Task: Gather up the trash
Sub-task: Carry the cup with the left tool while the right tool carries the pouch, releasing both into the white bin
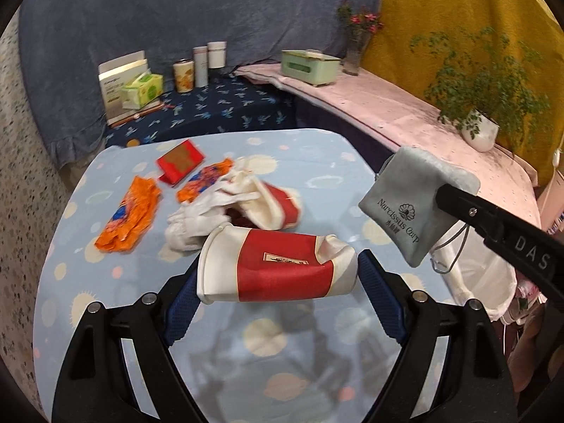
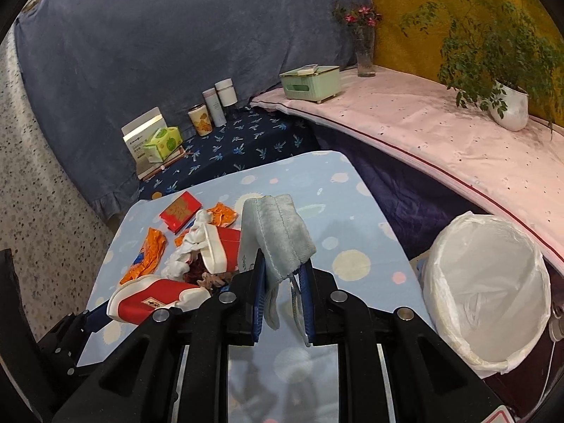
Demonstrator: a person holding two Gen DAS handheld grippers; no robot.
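Spanning the gap between the blue pads of the left gripper (image 1: 278, 275), a crushed red-and-white paper cup (image 1: 278, 271) lies sideways and is clamped at both ends, lifted clear of the surface (image 1: 317, 162) with its pale blue planet-print cloth. Just to its right in the left wrist view, the right gripper (image 2: 282, 275) has its pads clenched on a grey velvet drawstring pouch (image 2: 278, 232) printed with "Narcissus Carp", whose cords dangle below the fingers; the pouch also hangs above the surface. More rubbish stays on the cloth beyond the held cup: a second red-and-white paper cup (image 1: 278, 204) on its side, touching a wad of crumpled white tissue (image 1: 204, 211), two orange snack wrappers, one (image 1: 130, 215) at the left and one (image 1: 208, 179) nearer the middle, and a small red box (image 1: 180, 163) with gold print. At the right edge of the surface, lower down, stands a bin (image 2: 490, 292) lined with a white plastic bag, its mouth open. Farther back, a dark blue patterned cloth carries a tissue pack (image 1: 142, 90), cartons and tins, and a pink-covered ledge holds a mint-green box (image 1: 310, 65), a glass vase of flowers (image 1: 357, 47) and a potted plant (image 1: 481, 130).
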